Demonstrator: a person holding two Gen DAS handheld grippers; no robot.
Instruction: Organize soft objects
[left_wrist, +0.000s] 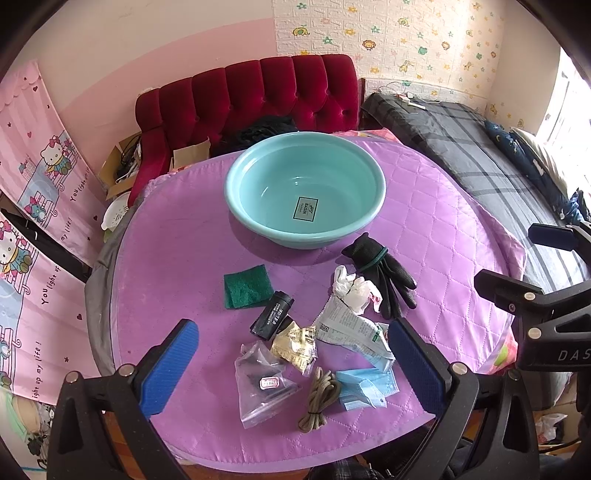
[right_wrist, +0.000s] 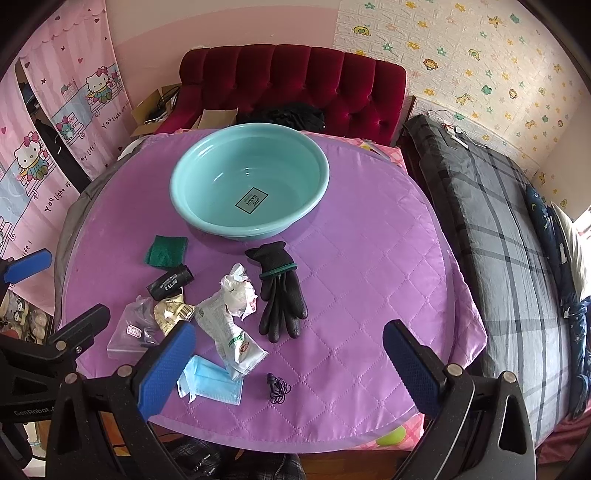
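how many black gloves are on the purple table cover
1 bundle, likely a pair banded together: black gloves lie just in front of the teal basin, right of the crumpled white tissue.

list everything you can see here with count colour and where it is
round plastic basin: 1, teal, back centre of quilt, nothing inside
quilted table cover: 1, purple, under everything
knit gloves bound with a band: 1 pair, black, in front of basin
scouring pad: 1, green, left of gloves
small cylinder tube: 1, black, beside pad
crumpled plastic bag: 1, white, left of gloves
printed wrapper: 1, white-green, mid pile
clear zip bag: 1, front left
coiled cord: 1, khaki, front
face mask: 1, blue, front
thin wire loop: 1, black, front
tufted sofa: 1, red, behind
left gripper: open, above pile
right gripper: open, over front edge
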